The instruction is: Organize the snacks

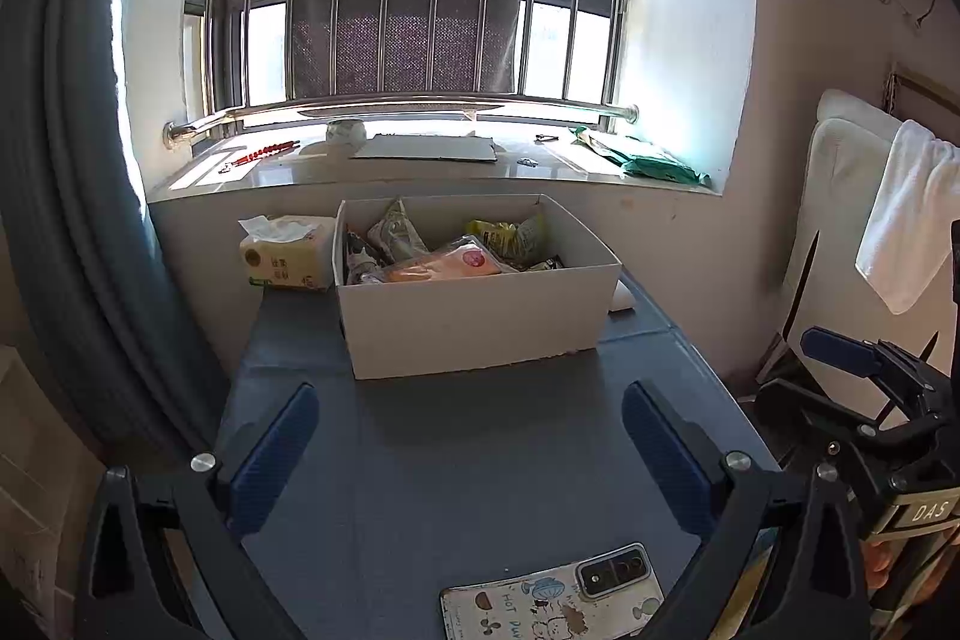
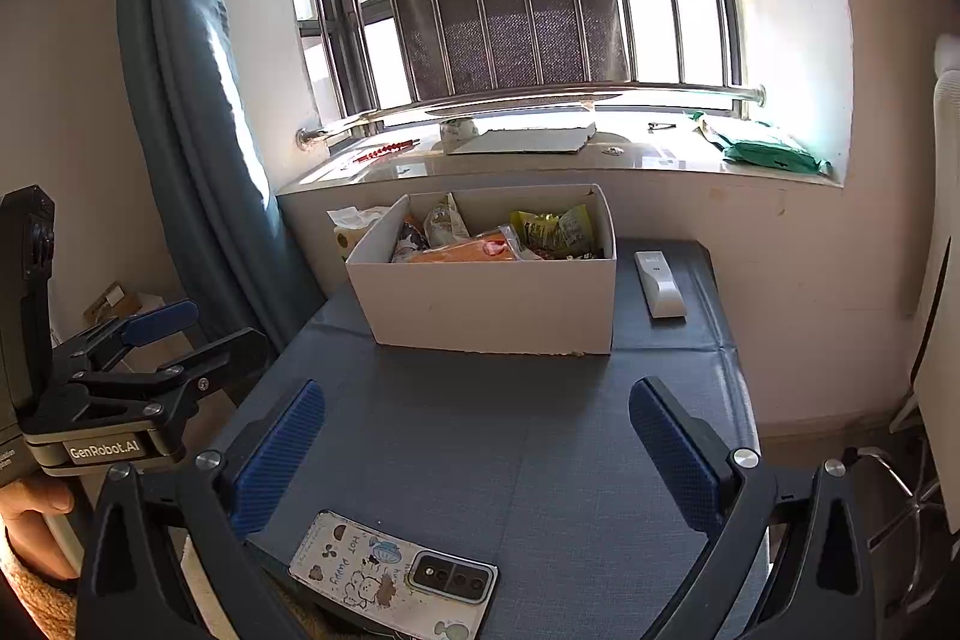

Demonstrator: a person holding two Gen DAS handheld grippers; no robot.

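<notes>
A white cardboard box (image 1: 480,322) stands at the far end of the dark blue table (image 1: 456,460). It holds several snack packets: an orange one (image 1: 444,268), a yellow-green one (image 1: 510,235) and a grey one (image 1: 396,229). The box also shows in the right wrist view (image 2: 498,307). My left gripper (image 1: 471,436) is open and empty, hovering above the table well short of the box. My right gripper (image 2: 477,436) is open and empty too, at a like distance. Each gripper shows at the side of the other's view, the right one (image 1: 864,370) and the left one (image 2: 174,334).
A phone in a cartoon case (image 2: 393,574) lies near the table's front edge. A white remote (image 2: 660,283) lies right of the box. A tissue pack (image 1: 288,253) stands left of it. A windowsill (image 1: 420,166) with clutter is behind. A blue curtain (image 2: 192,100) hangs at the left.
</notes>
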